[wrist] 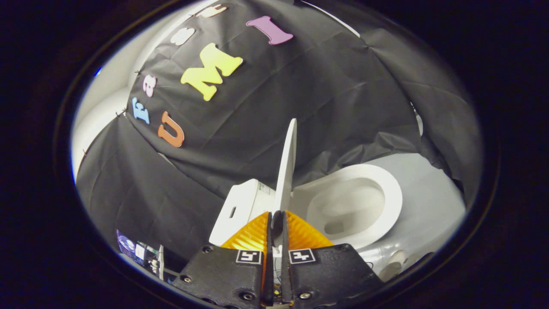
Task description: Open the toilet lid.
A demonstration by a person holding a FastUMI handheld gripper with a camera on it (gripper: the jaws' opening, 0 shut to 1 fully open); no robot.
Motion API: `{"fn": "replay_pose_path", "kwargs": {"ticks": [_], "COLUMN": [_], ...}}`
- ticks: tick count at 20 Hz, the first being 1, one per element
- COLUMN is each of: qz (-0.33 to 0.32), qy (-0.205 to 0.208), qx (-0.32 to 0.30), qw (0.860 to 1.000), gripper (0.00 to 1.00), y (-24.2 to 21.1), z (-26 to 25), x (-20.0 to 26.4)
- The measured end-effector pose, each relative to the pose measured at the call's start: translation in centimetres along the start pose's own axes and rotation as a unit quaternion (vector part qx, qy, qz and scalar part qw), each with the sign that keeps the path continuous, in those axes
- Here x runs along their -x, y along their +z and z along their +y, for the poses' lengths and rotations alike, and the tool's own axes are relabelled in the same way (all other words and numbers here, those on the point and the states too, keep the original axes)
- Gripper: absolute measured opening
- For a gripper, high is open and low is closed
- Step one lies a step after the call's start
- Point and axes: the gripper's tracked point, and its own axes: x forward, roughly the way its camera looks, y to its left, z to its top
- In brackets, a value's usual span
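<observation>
Fingers (262,227) clenched on toilet lid (286,165) edge — lid upright (seat (388,193) exposed) — tank's (240,210) label unreadable.

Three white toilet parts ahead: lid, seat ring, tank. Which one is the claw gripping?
The thin white toilet lid, standing upright edge-on between the fingers of the claw. The white oval seat ring lies flat beside it; the white boxy tank sits on the other side.
</observation>
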Motion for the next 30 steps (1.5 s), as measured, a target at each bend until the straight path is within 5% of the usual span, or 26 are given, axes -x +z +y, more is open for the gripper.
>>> {"fn": "replay_pose_path", "kwargs": {"ticks": [21,30], "qz": [-0.001,0.008], "qy": [-0.029,-0.049], "qx": [0.117,0.202], "qw": [0.993,0.978], "gripper": [0.1,0.11], "y": [-2.4,-4.6], "z": [12.8,19.0], "x": [-4.1,-7.1]}}
